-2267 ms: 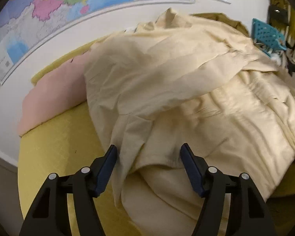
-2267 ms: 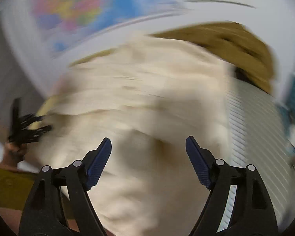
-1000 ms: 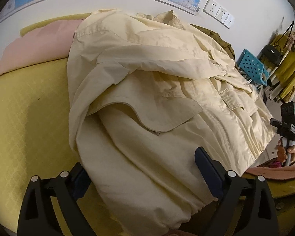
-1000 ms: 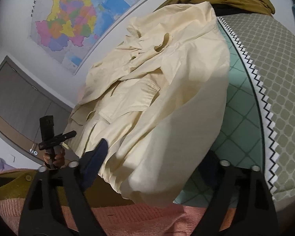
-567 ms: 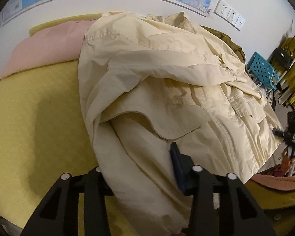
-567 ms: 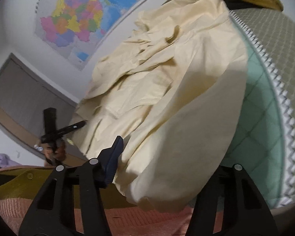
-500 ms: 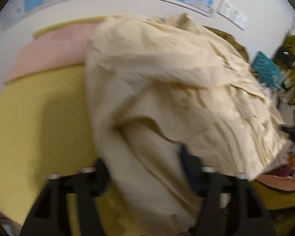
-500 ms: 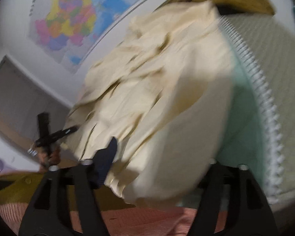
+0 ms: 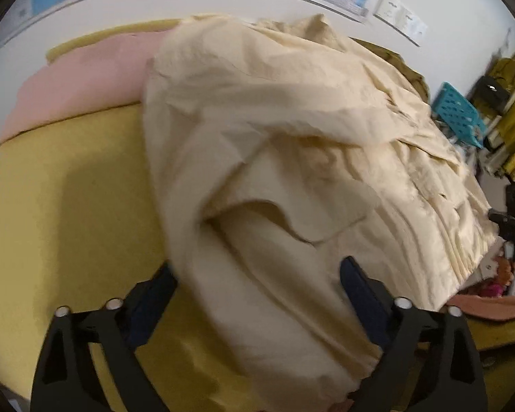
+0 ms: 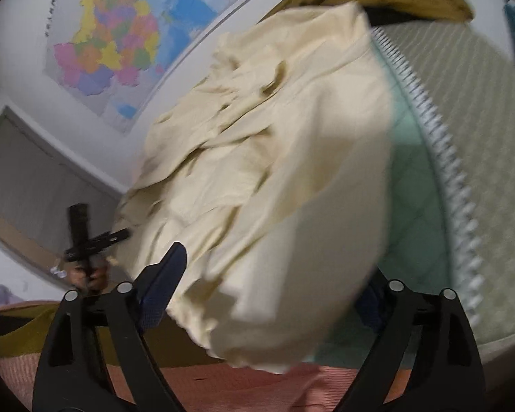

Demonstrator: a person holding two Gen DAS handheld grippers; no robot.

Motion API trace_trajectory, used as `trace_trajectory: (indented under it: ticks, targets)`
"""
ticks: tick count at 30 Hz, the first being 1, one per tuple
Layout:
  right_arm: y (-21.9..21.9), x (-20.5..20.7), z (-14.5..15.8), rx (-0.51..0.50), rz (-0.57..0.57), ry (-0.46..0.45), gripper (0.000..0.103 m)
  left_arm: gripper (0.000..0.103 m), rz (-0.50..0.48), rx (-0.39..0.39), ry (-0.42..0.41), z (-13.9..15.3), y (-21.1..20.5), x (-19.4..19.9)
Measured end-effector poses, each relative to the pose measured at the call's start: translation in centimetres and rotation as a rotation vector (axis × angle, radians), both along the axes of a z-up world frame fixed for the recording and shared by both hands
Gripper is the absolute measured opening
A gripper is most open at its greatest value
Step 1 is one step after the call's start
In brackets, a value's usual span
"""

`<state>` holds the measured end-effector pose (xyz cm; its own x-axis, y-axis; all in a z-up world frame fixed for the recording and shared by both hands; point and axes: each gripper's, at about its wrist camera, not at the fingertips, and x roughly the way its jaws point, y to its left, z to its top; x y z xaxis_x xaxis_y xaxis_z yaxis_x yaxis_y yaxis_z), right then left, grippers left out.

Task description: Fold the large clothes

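cream jacket (image 9: 292,144) heaped on yellow bedspread (image 9: 68,206), hem draped toward bed edge. left gripper (image 9: 257,292) and right gripper (image 10: 274,292) both spread wide, cloth bulging between fingers, nothing pinched. likely soft, bulky, floppy; take hem corners.

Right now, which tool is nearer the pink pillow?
Left. The left tool straddles the jacket beside the pink pillow; the right tool works the jacket's opposite edge.

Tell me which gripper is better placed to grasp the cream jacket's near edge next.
Left, probably. The left gripper is open with the cream jacket bunched between its fingers. The right gripper is also open astride the hem, so the difference is small.
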<state>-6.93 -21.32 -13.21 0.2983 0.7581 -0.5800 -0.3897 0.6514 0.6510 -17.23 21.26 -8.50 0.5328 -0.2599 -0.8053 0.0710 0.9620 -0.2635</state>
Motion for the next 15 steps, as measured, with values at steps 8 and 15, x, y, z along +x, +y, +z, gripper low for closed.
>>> trace_trajectory:
  ticks: [8,15]
  targets:
    - [1.1,-1.4,0.5,0.091,0.047,-0.022,0.022,0.029,0.030,-0.052,-0.067,0.5,-0.9,-0.9]
    - [0.6,-3.8,7.7,0.218,0.075,-0.205,0.016,0.022,0.024,-0.152,-0.205,5.9,-0.5,-3.0]
